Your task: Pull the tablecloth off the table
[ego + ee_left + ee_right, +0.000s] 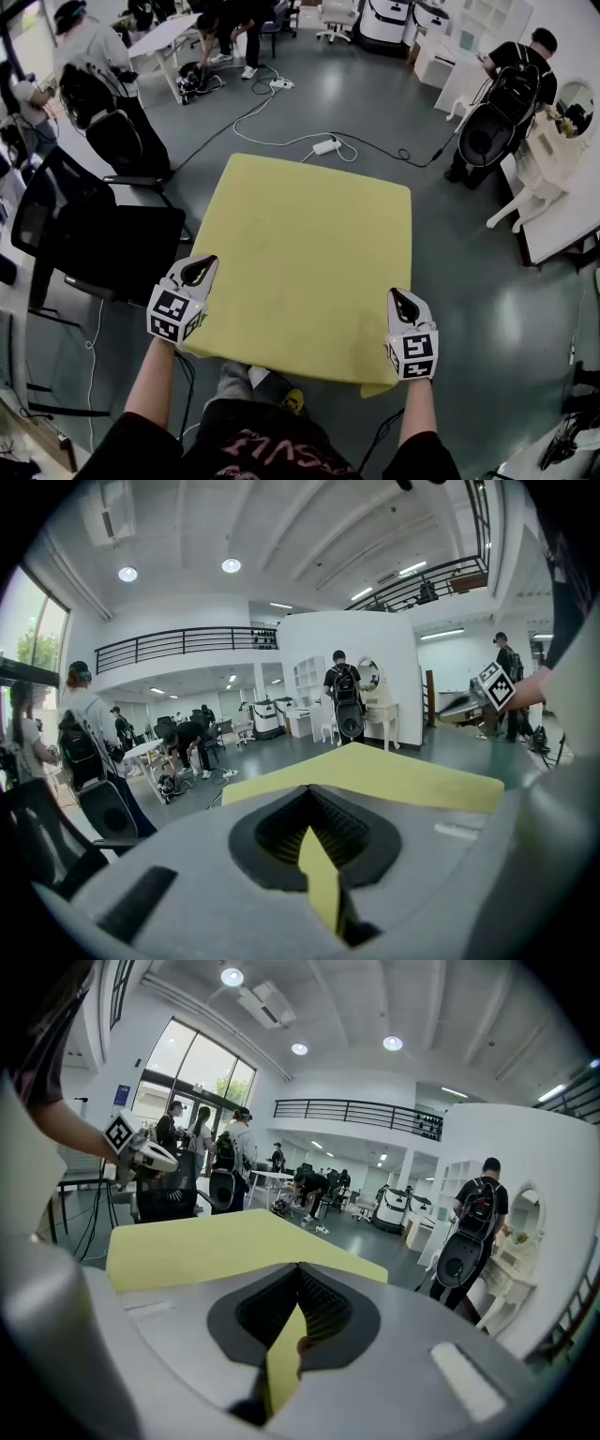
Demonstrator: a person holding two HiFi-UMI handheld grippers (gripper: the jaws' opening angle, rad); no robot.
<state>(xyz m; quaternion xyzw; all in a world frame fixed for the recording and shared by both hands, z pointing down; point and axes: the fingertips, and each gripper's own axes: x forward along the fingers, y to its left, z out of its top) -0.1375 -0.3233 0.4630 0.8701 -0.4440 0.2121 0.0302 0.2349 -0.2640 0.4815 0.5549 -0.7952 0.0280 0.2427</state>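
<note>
A yellow tablecloth (305, 258) covers a square table in the head view. My left gripper (200, 272) is shut on the tablecloth at its near left edge. My right gripper (405, 305) is shut on it at the near right edge. In the left gripper view a strip of yellow tablecloth (322, 878) stands pinched between the closed jaws, and the cloth stretches away beyond. The right gripper view shows a pinched fold of tablecloth (281, 1363) between its jaws too. A corner of the cloth hangs below the right gripper.
A black office chair (89, 239) stands close to the table's left side. Cables and a power strip (325, 146) lie on the floor beyond the table. People work at white tables at the far left (98, 84) and far right (511, 94).
</note>
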